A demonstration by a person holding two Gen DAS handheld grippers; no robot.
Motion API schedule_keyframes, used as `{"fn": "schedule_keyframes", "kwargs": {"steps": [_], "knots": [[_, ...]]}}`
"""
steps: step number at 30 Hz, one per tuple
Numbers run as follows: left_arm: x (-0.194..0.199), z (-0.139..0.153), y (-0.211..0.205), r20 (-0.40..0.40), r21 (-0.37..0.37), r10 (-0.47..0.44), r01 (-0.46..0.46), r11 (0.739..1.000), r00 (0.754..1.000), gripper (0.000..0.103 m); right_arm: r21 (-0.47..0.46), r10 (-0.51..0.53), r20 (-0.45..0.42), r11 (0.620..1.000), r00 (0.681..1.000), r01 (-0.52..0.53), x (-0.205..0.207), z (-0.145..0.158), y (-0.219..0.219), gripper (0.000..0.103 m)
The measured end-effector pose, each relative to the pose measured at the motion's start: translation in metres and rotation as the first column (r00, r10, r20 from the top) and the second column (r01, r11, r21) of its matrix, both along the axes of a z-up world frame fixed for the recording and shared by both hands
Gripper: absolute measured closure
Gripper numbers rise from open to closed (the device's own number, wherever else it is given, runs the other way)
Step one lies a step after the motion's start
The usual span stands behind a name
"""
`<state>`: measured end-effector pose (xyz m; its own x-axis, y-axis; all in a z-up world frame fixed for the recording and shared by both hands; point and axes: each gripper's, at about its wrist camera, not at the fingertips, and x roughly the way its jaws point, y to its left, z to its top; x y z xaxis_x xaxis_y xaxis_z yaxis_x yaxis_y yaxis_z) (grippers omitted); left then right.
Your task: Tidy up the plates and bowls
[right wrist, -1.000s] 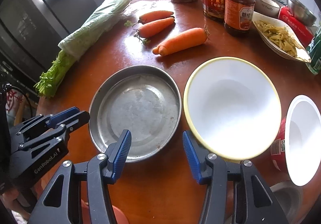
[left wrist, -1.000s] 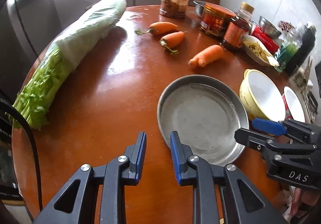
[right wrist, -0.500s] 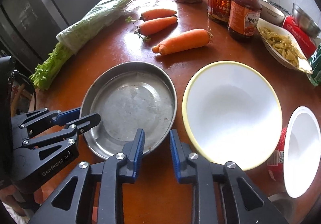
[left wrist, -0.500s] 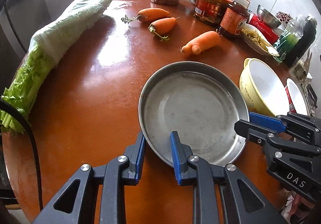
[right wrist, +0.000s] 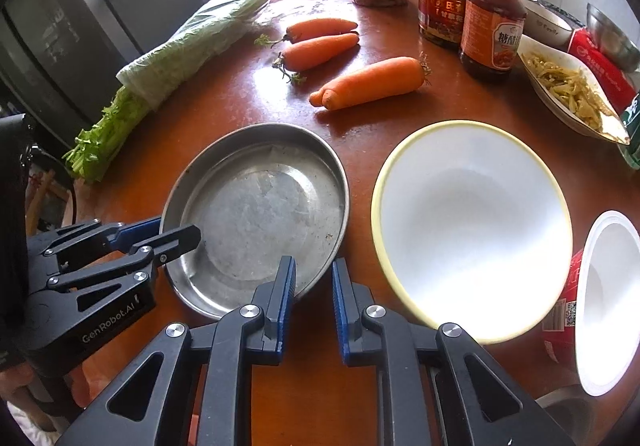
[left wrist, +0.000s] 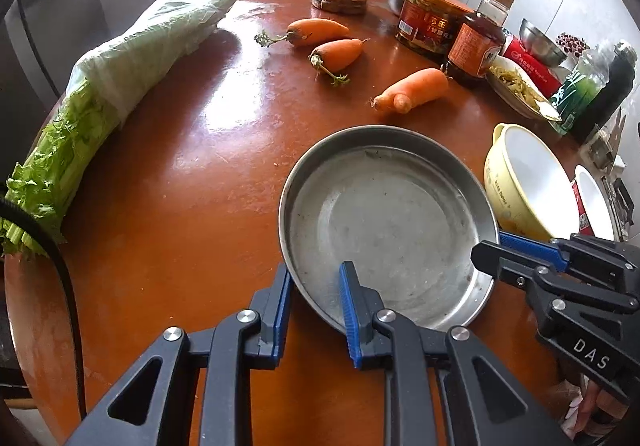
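Note:
A round metal plate (left wrist: 392, 222) (right wrist: 260, 214) lies on the brown round table (left wrist: 192, 166). My left gripper (left wrist: 314, 286) straddles the plate's near left rim, one finger inside and one outside, narrowly open. My right gripper (right wrist: 314, 278) straddles the plate's near right rim the same way; it also shows in the left wrist view (left wrist: 520, 250). A yellow bowl with a white inside (right wrist: 472, 226) (left wrist: 528, 182) stands right of the plate. A small white bowl (right wrist: 608, 298) is at the far right.
Three carrots (right wrist: 372, 84) lie beyond the plate. Bagged celery (left wrist: 120, 86) lies along the left edge. Jars and a sauce bottle (right wrist: 494, 10), a dish of pickles (right wrist: 568, 86) and metal bowls (left wrist: 542, 42) crowd the back right.
Both grippers moved forward onto the plate's rim, one on each side. The right gripper narrowed from wide open about a second ago. The plate sits closer in both views.

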<state>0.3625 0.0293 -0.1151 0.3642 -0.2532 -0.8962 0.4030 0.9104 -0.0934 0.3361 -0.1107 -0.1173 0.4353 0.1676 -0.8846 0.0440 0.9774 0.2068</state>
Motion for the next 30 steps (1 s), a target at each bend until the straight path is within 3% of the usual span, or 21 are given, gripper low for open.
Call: {"fn": "schedule_keyframes", "kwargs": {"steps": [5, 15, 30], "knots": [[-0.001, 0.008, 0.007, 0.023, -0.044, 0.027, -0.026, 0.999, 0.999, 0.085, 0.006, -0.005, 0.02, 1.0, 1.0, 0.005, -0.003, 0.006, -0.001, 0.085], [-0.03, 0.036, 0.01, 0.09, -0.013, 0.04, -0.039, 0.999, 0.995, 0.085, 0.023, 0.012, 0.076, 1.0, 0.997, -0.014, -0.028, 0.03, 0.003, 0.085], [-0.143, 0.081, 0.028, 0.17, 0.016, 0.101, -0.105, 0.994, 0.98, 0.085, 0.01, 0.082, 0.154, 0.996, 0.985, -0.084, -0.128, 0.072, 0.021, 0.085]]}}
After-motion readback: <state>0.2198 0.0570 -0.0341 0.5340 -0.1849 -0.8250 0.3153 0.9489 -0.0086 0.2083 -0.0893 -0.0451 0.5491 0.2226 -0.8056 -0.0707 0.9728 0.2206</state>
